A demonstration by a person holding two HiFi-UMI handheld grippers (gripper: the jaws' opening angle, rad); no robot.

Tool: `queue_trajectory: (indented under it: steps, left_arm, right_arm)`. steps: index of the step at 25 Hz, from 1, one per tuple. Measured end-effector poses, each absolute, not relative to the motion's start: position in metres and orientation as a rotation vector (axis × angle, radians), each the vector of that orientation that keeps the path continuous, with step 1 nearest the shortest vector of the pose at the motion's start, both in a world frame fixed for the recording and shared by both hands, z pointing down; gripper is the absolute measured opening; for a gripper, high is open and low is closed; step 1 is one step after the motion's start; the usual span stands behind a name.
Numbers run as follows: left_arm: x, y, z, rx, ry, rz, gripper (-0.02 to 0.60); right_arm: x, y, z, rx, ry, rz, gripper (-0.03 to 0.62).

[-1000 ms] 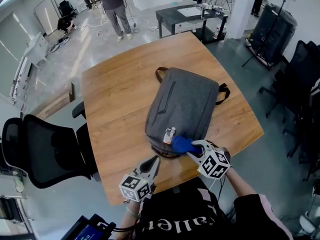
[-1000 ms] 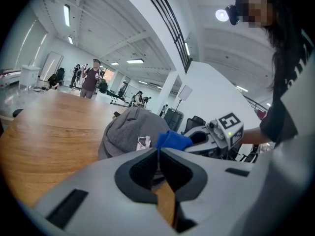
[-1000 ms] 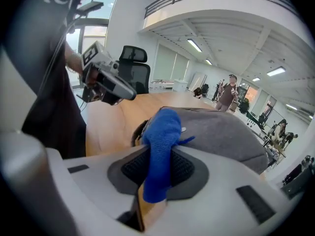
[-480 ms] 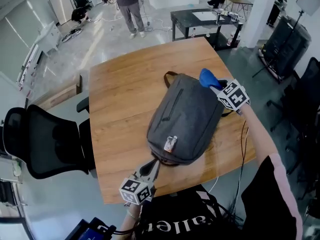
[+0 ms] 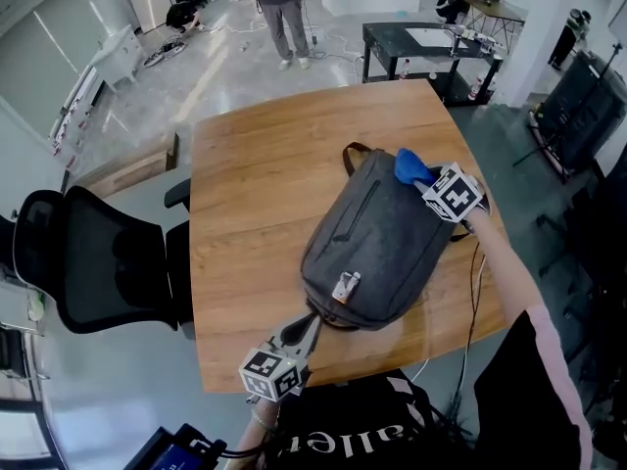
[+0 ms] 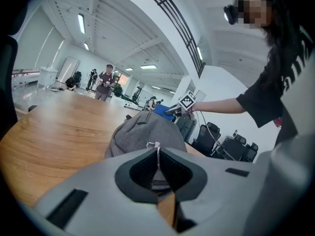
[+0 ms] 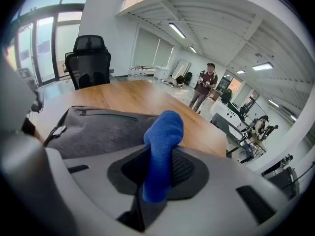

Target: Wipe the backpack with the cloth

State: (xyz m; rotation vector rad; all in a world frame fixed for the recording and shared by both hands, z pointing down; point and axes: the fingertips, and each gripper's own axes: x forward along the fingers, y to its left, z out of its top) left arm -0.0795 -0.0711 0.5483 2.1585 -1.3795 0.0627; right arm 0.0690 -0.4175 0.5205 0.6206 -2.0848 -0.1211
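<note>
Backpack [image 5: 382, 238] flat on tabletop [image 5: 245, 184] | right gripper [image 5: 423, 176] fingers clamp blue cloth [image 5: 409, 167] at backpack's far end | left gripper [image 5: 310, 325] fingers closed, apparently pinching backpack's near edge | wiping underway, coverage unclear
</note>
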Motion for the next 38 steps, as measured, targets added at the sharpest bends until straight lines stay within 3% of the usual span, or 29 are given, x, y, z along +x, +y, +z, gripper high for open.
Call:
queue_trajectory:
  steps: [24,29,38]
  left_arm:
    - [-0.118,-0.051,0.556,2.274,-1.182,0.099,0.002]
    - [-0.124,-0.058,0.550,2.270,-1.218,0.080,0.002]
    - [-0.134,-0.073,0.549,2.175,-1.365,0.034,0.002]
  right_arm:
    - [-0.026,-0.064,0.596,0.381,-2.168,0.027,0.086]
    - [-0.015,-0.125,0.538,0.480,-2.253,0.025,0.086]
    - [0.023,-0.348,0.478,0.619,-2.180,-0.110,0.086]
